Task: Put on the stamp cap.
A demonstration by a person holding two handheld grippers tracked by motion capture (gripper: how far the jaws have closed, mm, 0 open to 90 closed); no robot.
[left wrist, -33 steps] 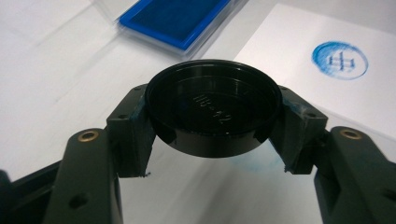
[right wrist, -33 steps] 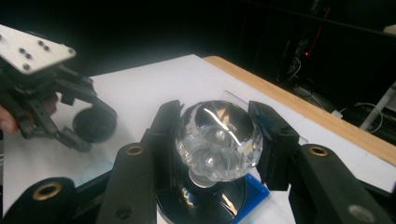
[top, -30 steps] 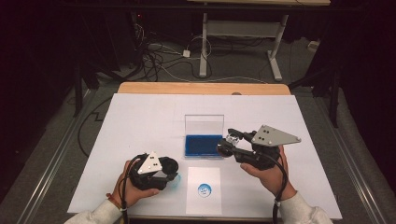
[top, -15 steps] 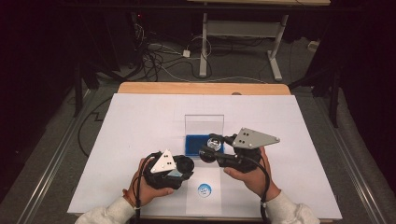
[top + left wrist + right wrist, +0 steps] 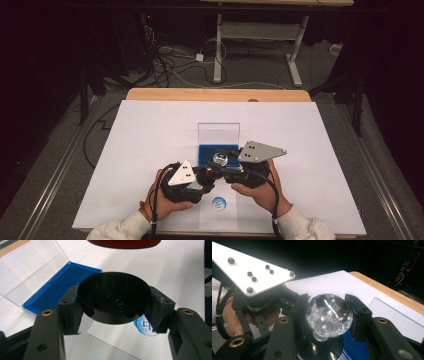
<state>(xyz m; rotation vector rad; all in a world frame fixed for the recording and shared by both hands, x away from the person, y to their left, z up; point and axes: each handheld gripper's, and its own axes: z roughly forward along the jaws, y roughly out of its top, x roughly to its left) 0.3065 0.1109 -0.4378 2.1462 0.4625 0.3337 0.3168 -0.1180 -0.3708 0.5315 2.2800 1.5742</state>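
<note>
The stamp (image 5: 329, 315) with a clear ball handle is squeezed in the right claw (image 5: 220, 167), at 6 o'clock of the blue ink pad (image 5: 218, 150). The left claw (image 5: 113, 308) squeezes the black round cap (image 5: 113, 298). A blue print (image 5: 218, 203) sits on the surface (image 5: 150, 130).

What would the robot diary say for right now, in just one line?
left gripper: shut on black round cap | right gripper: shut on stamp's crystal knob | blue ink pad: open | blue stamp print: on paper
</note>
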